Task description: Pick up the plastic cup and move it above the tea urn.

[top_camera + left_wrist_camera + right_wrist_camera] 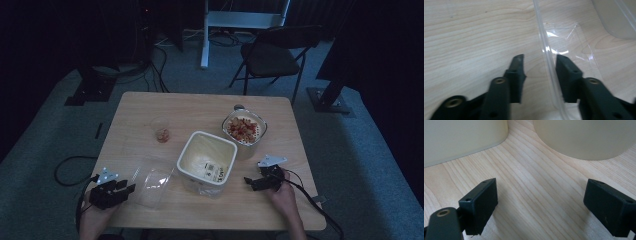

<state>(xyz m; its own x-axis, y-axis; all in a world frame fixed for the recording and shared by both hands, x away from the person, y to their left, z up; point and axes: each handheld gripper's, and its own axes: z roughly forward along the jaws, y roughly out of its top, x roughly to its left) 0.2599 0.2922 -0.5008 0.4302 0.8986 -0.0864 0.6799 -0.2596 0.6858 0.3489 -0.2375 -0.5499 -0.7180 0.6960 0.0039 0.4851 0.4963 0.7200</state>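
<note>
Left gripper (131,189): near-left corner of the worktop (200,102); its jaws straddle the raised rim of the clear plastic lid (152,181), one jaw outside and one inside, with a gap showing between rim and pads, so not yet clamped as far as I can tell
Clear plastic lid (564,47): lies flat on the worktop just right of the left gripper and left of the square tub, not yet lifted
Small clear cup (162,130): stands farther back, left of centre, with a little red food in the bottom, well apart from both grippers
Square white tub (207,158): centre of the worktop, open on top, inside looks almost bare apart from a label; still uncovered
Round bowl (244,128): far right of the tub, just beside it, holding red and pale pieces
Right gripper (250,182): near right, jaws wide apart over bare wood, nothing between them, pointing toward tub and bowl
Progress: judged early; the grasp on the lid is being set, and lifting and placing it remain to be done
</note>
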